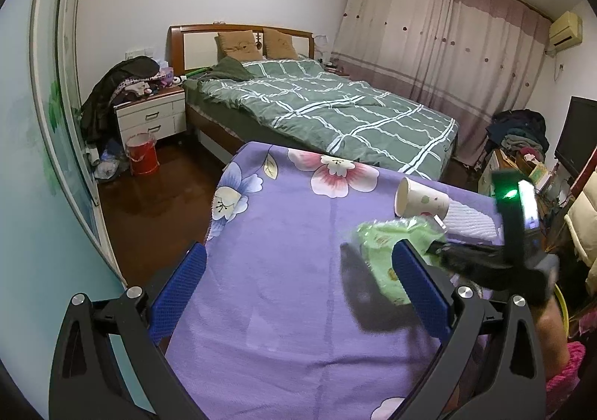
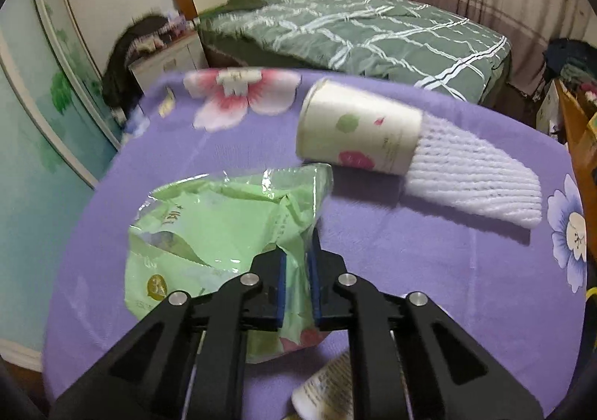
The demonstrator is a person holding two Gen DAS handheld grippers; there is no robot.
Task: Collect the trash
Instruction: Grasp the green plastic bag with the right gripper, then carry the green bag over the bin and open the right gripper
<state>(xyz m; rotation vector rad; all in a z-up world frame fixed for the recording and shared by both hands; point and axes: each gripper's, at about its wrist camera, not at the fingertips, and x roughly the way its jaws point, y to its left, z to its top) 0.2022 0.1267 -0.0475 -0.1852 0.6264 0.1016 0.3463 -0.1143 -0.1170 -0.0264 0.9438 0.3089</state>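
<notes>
Purple floral cloth [image 2: 410, 270], paper cup [image 2: 358, 128] on its side, mouth leftward, right gripper [image 2: 298, 270] clamping green wrapper [image 2: 224, 226], left gripper [image 1: 298, 282] spread wide, empty

The left wrist camera is sitting behind the left gripper [image 1: 298, 293], looking forward and slightly downward across the purple flowered surface [image 1: 283, 233] toward the bed [image 1: 321, 106] and curtains [image 1: 440, 39]; it is taking in much of the room. The right wrist camera is riding behind the right gripper [image 2: 297, 263], tilting more steeply down and hanging much closer to the surface, so the green wrapper [image 2: 224, 218] is filling its lower middle. Both views are sharing the wrapper, the paper cup [image 2: 358, 128] lying on its side, the white foam netting [image 2: 477, 181], the bed and the nightstand [image 1: 153, 114]. The left view is also catching the right gripper from the side.
</notes>
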